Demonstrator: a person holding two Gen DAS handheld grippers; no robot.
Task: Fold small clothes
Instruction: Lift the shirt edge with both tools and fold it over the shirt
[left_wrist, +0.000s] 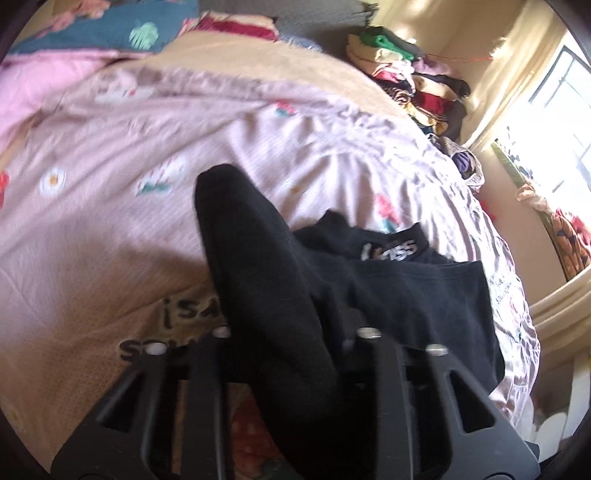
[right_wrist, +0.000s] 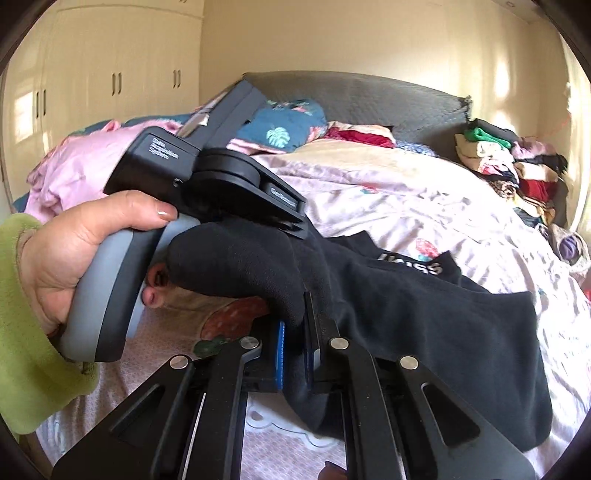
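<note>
The bed (right_wrist: 388, 192) takes up most of both views, spread w/ a pink flowered sheet (left_wrist: 184, 122) that gives a wide soft surface for laying garments flat, which is prob why the work's done here and not on the crowded side; a heap of mixed clothes (right_wrist: 517, 166) sits well apart by the headboard (right_wrist: 351, 99), likely the pile waiting or done, can't tell which. Next in size, the black garment (right_wrist: 424, 314), the task's thing: most of it lies on the sheet w/ a white-lettered band (right_wrist: 424, 264) facing up, while 1 end is raised off the bed. That raised end is held at 2 points so the cloth hangs taut between them & can be carried over as a clean fold, I'd judge. The right gripper (right_wrist: 295, 332) has its jaws clamped narrow on a bunched edge of the cloth, blue pads (right_wrist: 279, 354) pressing it. The left gripper (left_wrist: 295, 332), held by a hand (right_wrist: 66, 258) in a green sleeve (right_wrist: 22, 332), has its jaws narrowed on a long black flap (left_wrist: 251, 258) that sticks up past them; the pads are hidden by fabric, yet the flap stands lifted, so it looks gripped. Fold seems just begun
</note>
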